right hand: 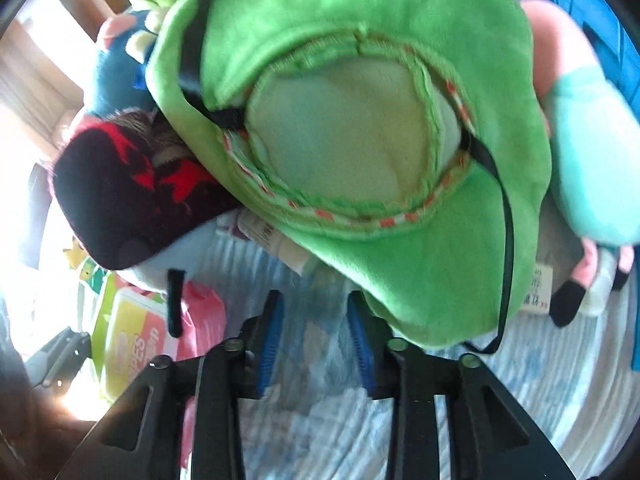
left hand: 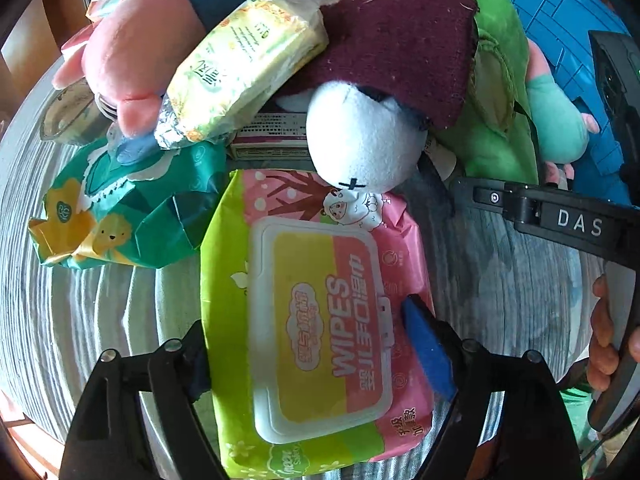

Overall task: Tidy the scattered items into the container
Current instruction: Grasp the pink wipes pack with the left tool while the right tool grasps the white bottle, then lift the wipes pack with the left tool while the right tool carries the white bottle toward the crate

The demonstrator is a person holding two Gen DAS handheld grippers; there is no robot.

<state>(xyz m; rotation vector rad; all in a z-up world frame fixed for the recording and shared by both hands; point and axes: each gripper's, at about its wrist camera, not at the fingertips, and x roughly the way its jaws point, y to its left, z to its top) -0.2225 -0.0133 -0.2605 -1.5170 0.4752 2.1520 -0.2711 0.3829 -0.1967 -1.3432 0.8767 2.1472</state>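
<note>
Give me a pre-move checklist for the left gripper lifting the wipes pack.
1. Wipes pack between the left gripper fingers: ok, one on each side.
2. Pads pressing on the pack: cannot tell; the blue pad is at its pink edge, the other is hidden.
3. Pack free on top: not ok, the white plush toy rests on its far end.
4. Right gripper empty: ok, only cloth between its pads.
5. Blue container reachable: cannot tell, toys in the way.
</note>
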